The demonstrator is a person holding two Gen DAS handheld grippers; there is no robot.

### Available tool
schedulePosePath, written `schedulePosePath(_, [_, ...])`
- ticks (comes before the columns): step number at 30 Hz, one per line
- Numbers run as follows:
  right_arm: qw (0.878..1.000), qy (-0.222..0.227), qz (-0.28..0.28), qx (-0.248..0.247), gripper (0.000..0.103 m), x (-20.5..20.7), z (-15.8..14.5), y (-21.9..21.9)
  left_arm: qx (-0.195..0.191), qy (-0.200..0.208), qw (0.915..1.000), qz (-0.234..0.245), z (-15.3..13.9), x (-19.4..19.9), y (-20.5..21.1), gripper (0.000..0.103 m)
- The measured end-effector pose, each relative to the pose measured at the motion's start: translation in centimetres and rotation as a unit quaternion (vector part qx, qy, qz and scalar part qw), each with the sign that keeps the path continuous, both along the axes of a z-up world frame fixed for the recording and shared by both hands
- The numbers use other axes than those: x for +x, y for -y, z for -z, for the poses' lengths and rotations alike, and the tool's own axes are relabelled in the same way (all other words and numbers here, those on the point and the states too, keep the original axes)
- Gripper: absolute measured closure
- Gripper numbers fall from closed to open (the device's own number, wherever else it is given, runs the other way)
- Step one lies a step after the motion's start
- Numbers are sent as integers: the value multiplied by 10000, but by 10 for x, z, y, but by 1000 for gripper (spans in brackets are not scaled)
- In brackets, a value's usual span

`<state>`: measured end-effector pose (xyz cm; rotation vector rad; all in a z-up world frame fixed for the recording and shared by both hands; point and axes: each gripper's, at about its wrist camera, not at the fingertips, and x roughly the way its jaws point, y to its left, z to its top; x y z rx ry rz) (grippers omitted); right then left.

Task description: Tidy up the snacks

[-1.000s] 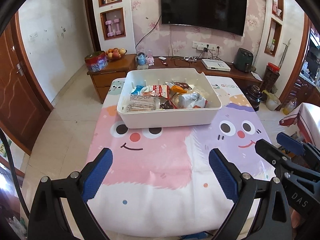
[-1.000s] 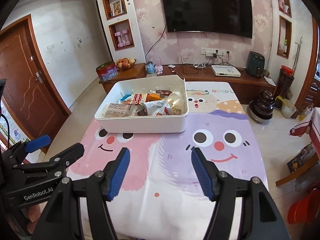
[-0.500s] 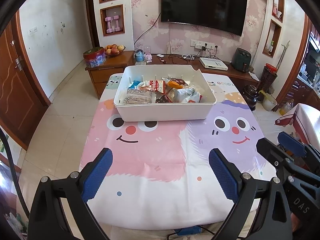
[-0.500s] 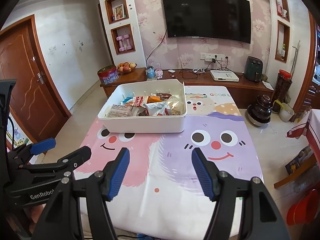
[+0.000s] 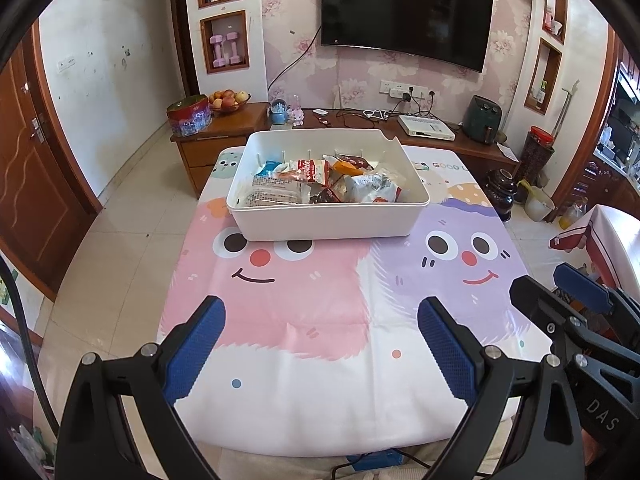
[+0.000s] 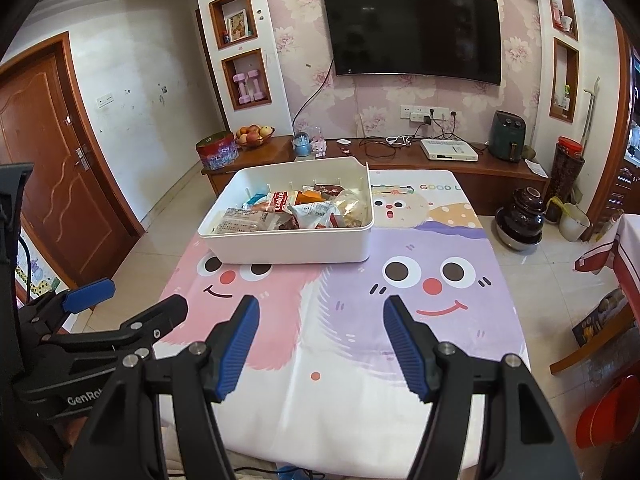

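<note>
A white plastic bin (image 5: 324, 226) stands on the far half of the table and shows in the right wrist view too (image 6: 294, 248). It holds several snack packets (image 5: 320, 186) (image 6: 296, 210). My left gripper (image 5: 320, 338) is open and empty, well back from the bin over the table's near edge. My right gripper (image 6: 322, 334) is open and empty, also near the front edge. Each gripper shows in the other's view: the right one at the right (image 5: 560, 292), the left one at the left (image 6: 132, 300).
The table carries a pink and purple cartoon cloth (image 5: 320, 280). Behind it is a low wooden TV cabinet (image 5: 440, 136) with a fruit bowl (image 5: 230, 102) and a tin (image 5: 188, 118). A dark jar (image 6: 520, 216) stands on the floor at right. A brown door (image 6: 52, 168) is at left.
Both grippers have pulled back and risen from the bin, which now looks smaller and farther. More of the table's front edge shows. Both stay open.
</note>
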<state>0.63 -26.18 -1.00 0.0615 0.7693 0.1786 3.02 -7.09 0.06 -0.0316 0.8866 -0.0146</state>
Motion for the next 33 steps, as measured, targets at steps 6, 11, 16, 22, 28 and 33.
schedulePosePath(6, [10000,-34,-14,15,38,-2,3,-2,2,-39,10000,-33,1,-3,2,6])
schedulePosePath(11, [10000,-31,-16,19,38,-3,4,-3,7,-39,10000,-29,1,-3,1,6])
schedulePosePath(16, [10000,-42,-6,20,38,-3,4,-3,-3,-59,10000,-29,3,-4,1,6])
schedulePosePath(22, [10000,-50,-13,25,38,-3,5,-3,7,-58,10000,-37,3,-4,2,6])
schedulePosePath(28, [10000,-55,-14,32,38,-3,4,-3,0,-68,10000,-30,3,-4,1,6])
schedulePosePath(33, [10000,-63,-22,57,38,-4,5,-3,-12,-78,10000,-27,2,-3,2,6])
